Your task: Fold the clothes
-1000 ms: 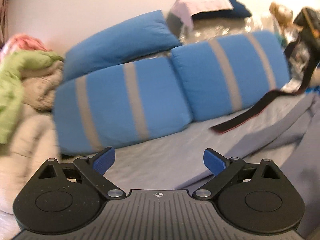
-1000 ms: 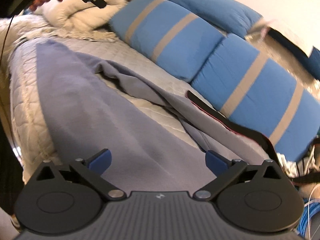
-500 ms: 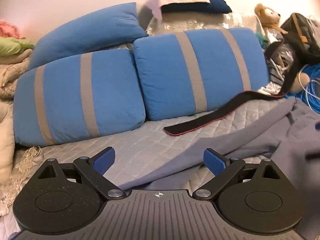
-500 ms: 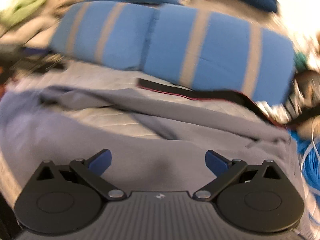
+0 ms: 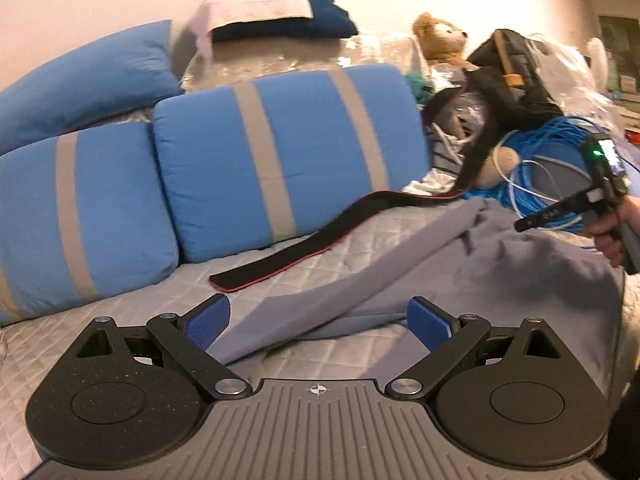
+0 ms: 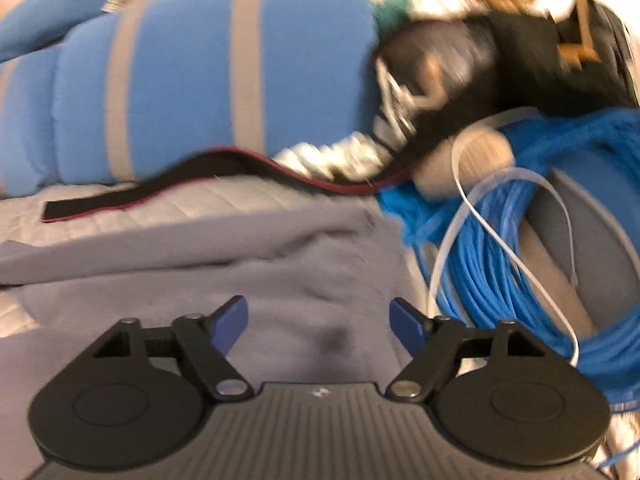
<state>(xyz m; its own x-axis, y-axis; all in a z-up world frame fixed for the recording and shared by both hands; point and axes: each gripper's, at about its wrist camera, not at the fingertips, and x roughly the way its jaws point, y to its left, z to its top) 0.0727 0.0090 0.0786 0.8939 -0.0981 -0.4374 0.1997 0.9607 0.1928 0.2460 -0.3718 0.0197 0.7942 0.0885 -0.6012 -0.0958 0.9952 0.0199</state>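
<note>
A soft grey garment (image 5: 500, 256) lies rumpled on the quilted bed (image 5: 132, 316), one long sleeve reaching under the left gripper (image 5: 318, 322), whose jaws stand released. The right gripper (image 6: 318, 326) hangs over the garment, its jaws closing with nothing pinched. Two striped blue cushions (image 5: 276, 152), one black strap (image 5: 320, 244) and coiled blue cable (image 6: 496, 256) crowd beside it.

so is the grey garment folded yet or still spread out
Still spread out: the grey garment lies rumpled across the quilted bed cover, one long part trailing loose, no neat fold anywhere.
</note>
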